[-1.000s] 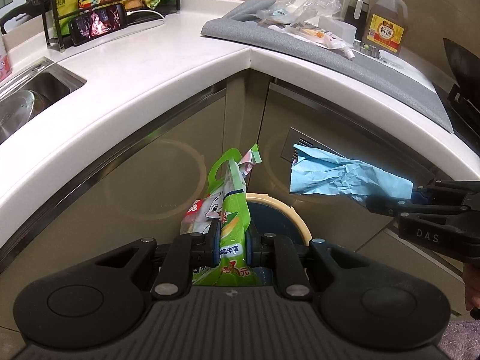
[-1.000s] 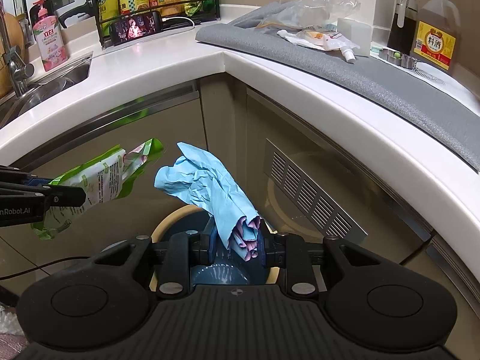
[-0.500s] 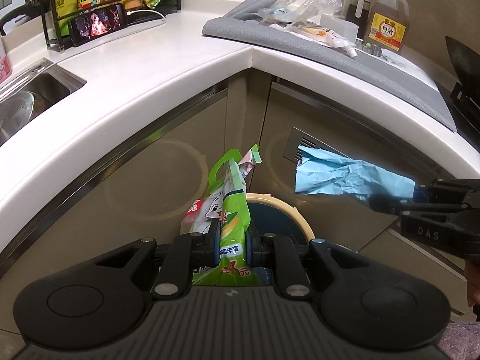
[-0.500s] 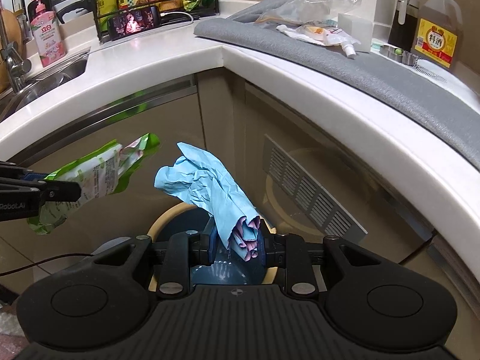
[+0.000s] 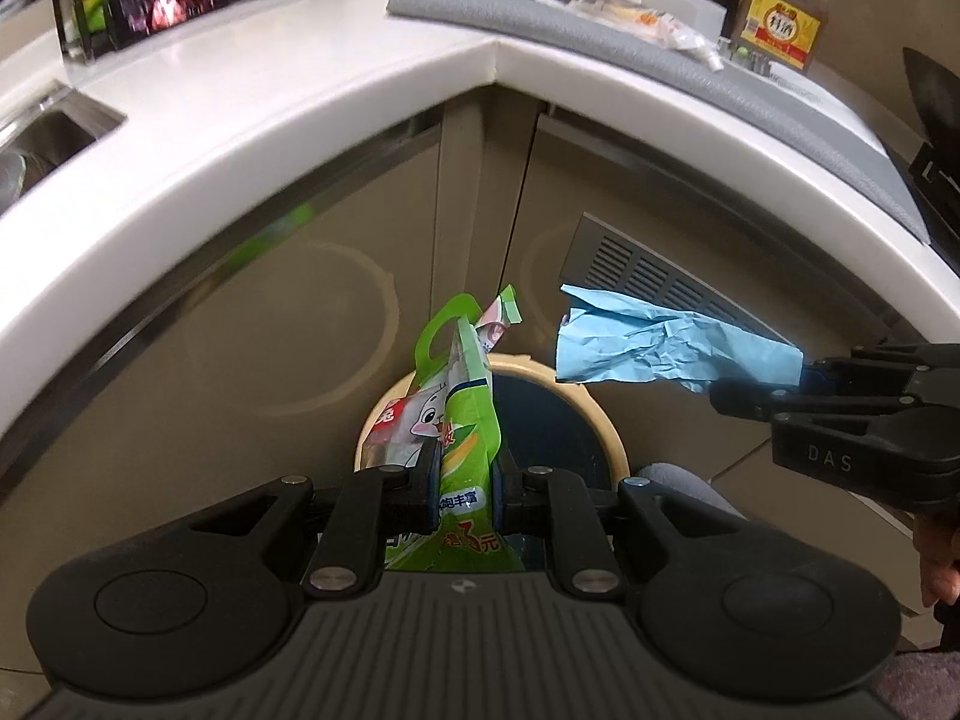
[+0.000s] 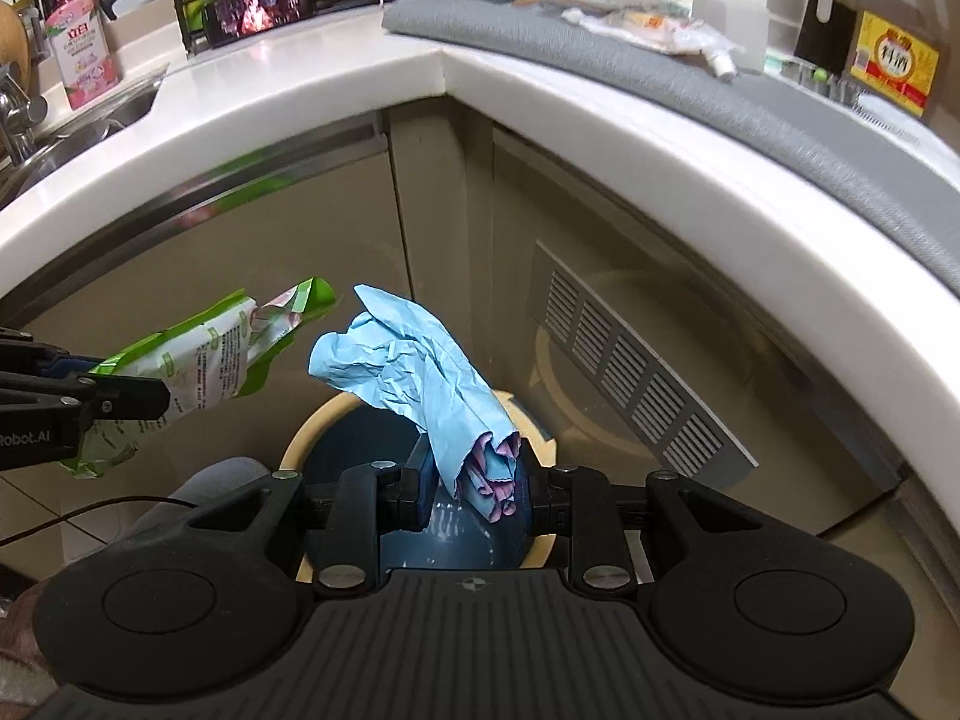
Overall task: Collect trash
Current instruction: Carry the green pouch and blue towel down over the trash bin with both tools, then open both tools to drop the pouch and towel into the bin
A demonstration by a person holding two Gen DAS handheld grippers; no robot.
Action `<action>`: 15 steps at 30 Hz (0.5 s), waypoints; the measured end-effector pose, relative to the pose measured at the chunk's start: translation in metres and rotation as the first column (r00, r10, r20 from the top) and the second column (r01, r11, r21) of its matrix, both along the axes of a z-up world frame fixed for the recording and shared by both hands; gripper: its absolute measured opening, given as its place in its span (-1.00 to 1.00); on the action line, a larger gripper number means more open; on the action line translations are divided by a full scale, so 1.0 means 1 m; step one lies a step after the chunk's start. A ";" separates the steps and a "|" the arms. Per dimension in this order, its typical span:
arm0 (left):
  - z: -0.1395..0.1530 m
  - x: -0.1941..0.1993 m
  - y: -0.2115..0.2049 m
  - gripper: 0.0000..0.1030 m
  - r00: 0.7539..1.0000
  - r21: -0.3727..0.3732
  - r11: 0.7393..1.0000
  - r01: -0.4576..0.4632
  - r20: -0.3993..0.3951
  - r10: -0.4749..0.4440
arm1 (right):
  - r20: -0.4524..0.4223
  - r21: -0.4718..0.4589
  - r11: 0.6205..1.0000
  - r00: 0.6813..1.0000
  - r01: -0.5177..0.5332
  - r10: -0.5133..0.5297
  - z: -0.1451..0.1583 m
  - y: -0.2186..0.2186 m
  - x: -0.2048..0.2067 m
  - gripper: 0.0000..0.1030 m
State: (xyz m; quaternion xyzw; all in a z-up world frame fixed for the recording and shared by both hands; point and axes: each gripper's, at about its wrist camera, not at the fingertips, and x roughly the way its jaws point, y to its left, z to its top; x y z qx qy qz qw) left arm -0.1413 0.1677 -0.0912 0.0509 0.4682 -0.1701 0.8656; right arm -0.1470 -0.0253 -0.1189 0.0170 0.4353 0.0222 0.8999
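My left gripper (image 5: 465,480) is shut on a green snack bag (image 5: 462,420), which stands up between the pads. That same green snack bag (image 6: 198,360) and the left gripper (image 6: 126,399) show at the left of the right wrist view. My right gripper (image 6: 480,483) is shut on a crumpled light blue paper (image 6: 414,372) with pink folds. The blue paper (image 5: 648,348) and right gripper (image 5: 744,396) enter the left wrist view from the right. Both pieces hang above a round dark blue bin with a beige rim (image 6: 300,438), whose beige rim (image 5: 606,426) also shows beyond the left gripper.
A white corner countertop (image 6: 336,96) curves overhead, with beige cabinet doors and a vent grille (image 6: 630,384) below. On a grey mat (image 6: 720,96) lie plastic wrappers (image 6: 648,24) beside an oil bottle (image 6: 894,54). A sink (image 6: 72,138), soap bottle (image 6: 75,42) and rack stand at left.
Both grippers have sunk toward the bin with their trash still held; the countertop edge now sits higher in both views and the bin looks larger.
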 end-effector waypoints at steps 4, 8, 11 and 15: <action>-0.010 0.010 -0.003 -0.67 0.999 -0.002 1.000 0.006 -0.040 -0.006 | -0.046 0.023 1.000 0.999 0.007 -0.006 -0.009 -0.002 0.010 -0.46; -0.020 0.016 -0.007 -0.67 0.998 0.002 1.000 0.018 -0.067 -0.018 | -0.075 0.029 1.000 0.997 0.011 -0.009 -0.016 0.000 0.018 -0.46; -0.027 0.021 -0.008 -0.67 0.996 0.003 1.000 0.018 -0.087 -0.018 | -0.095 0.027 1.000 0.995 0.010 -0.007 -0.022 0.000 0.023 -0.46; -0.037 0.030 -0.008 -0.67 0.993 0.000 1.000 0.012 -0.120 -0.012 | -0.132 0.033 0.999 0.991 0.017 -0.012 -0.033 0.000 0.030 -0.46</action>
